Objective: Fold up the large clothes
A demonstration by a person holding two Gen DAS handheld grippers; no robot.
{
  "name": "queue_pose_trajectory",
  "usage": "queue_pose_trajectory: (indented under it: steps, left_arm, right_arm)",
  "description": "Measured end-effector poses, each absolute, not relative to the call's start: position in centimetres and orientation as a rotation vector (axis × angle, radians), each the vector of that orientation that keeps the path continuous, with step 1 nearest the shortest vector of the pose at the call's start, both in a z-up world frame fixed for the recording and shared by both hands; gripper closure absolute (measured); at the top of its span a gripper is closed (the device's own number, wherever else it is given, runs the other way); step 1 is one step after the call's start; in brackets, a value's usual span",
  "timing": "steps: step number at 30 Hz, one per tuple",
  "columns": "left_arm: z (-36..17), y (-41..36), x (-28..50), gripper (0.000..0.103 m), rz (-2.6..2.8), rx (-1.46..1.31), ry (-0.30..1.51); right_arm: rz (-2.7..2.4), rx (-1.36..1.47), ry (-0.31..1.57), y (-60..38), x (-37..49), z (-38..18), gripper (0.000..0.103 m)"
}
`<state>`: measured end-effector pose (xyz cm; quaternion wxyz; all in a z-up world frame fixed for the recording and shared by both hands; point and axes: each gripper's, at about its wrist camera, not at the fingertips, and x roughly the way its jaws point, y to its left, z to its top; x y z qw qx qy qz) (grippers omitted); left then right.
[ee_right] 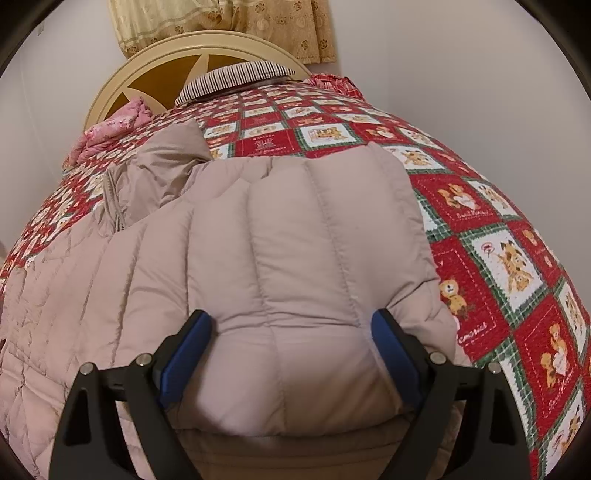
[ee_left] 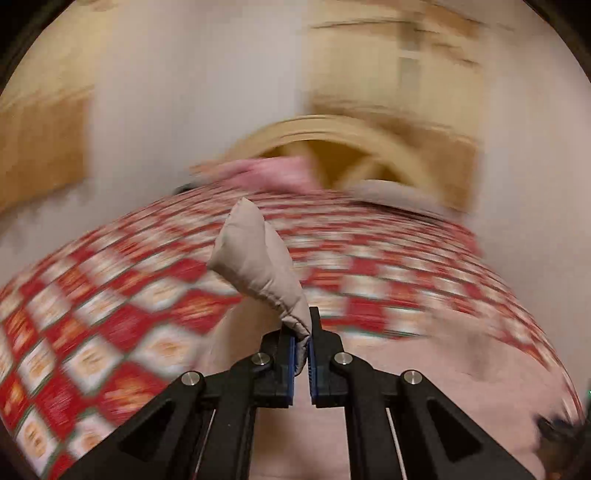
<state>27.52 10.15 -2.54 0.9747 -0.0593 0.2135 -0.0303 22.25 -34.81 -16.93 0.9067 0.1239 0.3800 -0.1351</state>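
Observation:
The large garment is a beige quilted puffer jacket (ee_right: 295, 240) spread on a bed with a red patchwork quilt (ee_right: 480, 229). My right gripper (ee_right: 291, 325) is open wide, pointing down at the jacket's near folded edge. A puffy bulge of the jacket sits between its blue pads (ee_right: 188, 350), and both tips rest against the fabric. In the blurred left wrist view, my left gripper (ee_left: 301, 328) is shut on a padded corner of the jacket (ee_left: 255, 254). That corner sticks up above the quilt (ee_left: 110, 302), and more beige fabric (ee_left: 406, 369) trails below.
At the head of the bed stands a round cream headboard (ee_right: 147, 74). By it lie a striped pillow (ee_right: 236, 75) and a pink bundle (ee_right: 110, 133). A gold patterned curtain (ee_right: 221, 26) hangs on the wall behind. Bare quilt lies to the jacket's right.

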Motion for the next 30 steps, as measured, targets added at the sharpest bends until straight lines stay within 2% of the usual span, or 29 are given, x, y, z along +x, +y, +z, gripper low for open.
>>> queue_pose_trajectory:
  steps: [4,10,12,16,19,21,23,24,28,30]
  left_arm:
    - [-2.3,-3.0,25.5,0.098,-0.381,0.010,0.426]
    - [-7.3,-14.5,23.8,0.098,-0.573,0.134,0.523]
    - [-9.6,-16.0,24.2,0.098,-0.566,0.165,0.606]
    - [-12.8,-16.3,25.3,0.095,-0.602,0.142,0.909]
    - [-11.7,-14.6,23.6,0.092,-0.605,0.137,0.918]
    - [-10.8,-12.8,22.0,0.078,-0.610,0.115,0.900]
    - [-9.8,-9.9,20.2,0.032,-0.576,0.082,0.844]
    - [-9.6,-9.2,20.0,0.025,-0.555,0.070,0.821]
    - [-8.6,-2.6,18.1,0.023,-0.435,-0.024,0.733]
    - [-8.9,0.6,18.5,0.023,-0.347,-0.073,0.719]
  right_arm:
    - [-0.275,0.266,0.779,-34.9,22.2,-16.9,0.012]
    - [-0.269,0.278,0.774,-34.9,22.0,-16.9,0.012]
    - [-0.267,0.281,0.773,-35.0,22.0,-16.9,0.012]
    - [-0.263,0.289,0.770,-35.1,22.0,-16.9,0.012]
    - [-0.263,0.290,0.770,-35.1,22.0,-16.9,0.011]
    - [-0.263,0.291,0.770,-35.1,22.0,-16.8,0.011]
    - [-0.262,0.291,0.770,-35.1,22.0,-16.8,0.011]
    - [-0.259,0.294,0.771,-35.1,22.0,-16.9,0.010]
    - [-0.243,0.317,0.791,-35.3,21.9,-16.4,0.010]
    - [-0.259,0.354,0.762,-35.5,20.6,-15.1,0.013]
